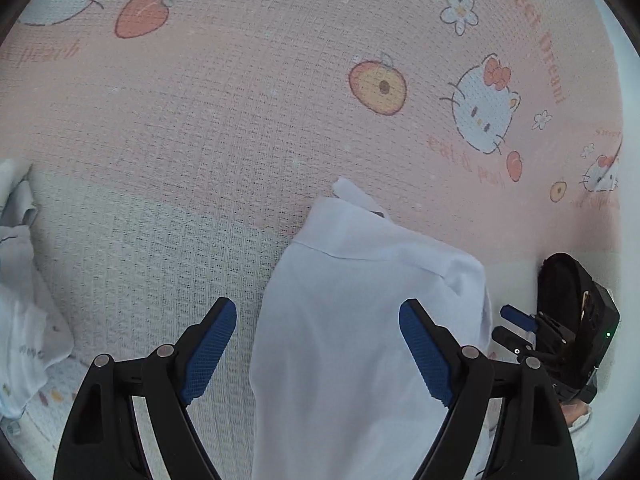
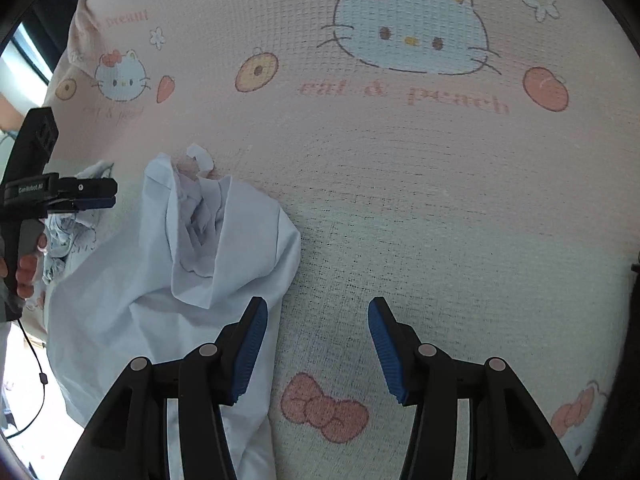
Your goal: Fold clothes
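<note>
My left claw (image 1: 318, 346) hung with its jaws spread wide over a pale white garment (image 1: 360, 300), gripping nothing. My right claw (image 2: 318, 346) was parted too and empty, poised just beside the garment's edge above bare cartoon-printed bed cover (image 2: 440, 200). The garment lay crumpled toward the cover's near edge. More clothes (image 1: 20, 300) were heaped at its left edge. To fold well, I judged each claw should pinch one corner and spread the cloth flat first.

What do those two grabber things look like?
Each gripper is black plastic with two fingers tipped in blue ridged pads and round silver pins at the joints. The left gripper has small white lettering on its side and a thin black cable hanging below. The right gripper shows a tiny green light.
</note>
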Available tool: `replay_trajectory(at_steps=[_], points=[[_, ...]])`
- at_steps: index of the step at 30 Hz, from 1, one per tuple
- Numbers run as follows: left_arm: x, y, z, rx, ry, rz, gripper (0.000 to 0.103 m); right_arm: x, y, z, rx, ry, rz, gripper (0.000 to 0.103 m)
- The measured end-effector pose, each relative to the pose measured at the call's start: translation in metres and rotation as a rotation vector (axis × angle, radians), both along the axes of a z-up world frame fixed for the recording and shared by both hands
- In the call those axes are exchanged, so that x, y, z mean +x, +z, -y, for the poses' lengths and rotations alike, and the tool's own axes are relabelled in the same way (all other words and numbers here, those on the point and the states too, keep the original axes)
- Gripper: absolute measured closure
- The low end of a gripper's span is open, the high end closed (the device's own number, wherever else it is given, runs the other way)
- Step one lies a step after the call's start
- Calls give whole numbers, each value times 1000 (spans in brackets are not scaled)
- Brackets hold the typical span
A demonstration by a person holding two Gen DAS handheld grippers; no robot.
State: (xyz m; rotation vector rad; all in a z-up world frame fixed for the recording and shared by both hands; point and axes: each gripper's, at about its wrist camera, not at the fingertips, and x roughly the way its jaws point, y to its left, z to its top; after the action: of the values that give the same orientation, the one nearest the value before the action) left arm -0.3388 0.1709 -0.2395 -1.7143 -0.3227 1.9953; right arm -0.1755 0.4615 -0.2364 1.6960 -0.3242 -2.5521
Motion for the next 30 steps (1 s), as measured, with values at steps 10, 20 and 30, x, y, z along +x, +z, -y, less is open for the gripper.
replay_trajectory(at_steps=[10, 20, 30], points=[[-2, -20, -5, 23, 14, -65, 20, -24, -12, 35, 142, 142, -27, 51], [4, -22, -31, -66, -37, -137, 5, -33, -14, 55, 204, 181, -77, 51], [13, -23, -51, -213, -50, -208, 11, -41, -16, 74, 225, 134, -123, 55]])
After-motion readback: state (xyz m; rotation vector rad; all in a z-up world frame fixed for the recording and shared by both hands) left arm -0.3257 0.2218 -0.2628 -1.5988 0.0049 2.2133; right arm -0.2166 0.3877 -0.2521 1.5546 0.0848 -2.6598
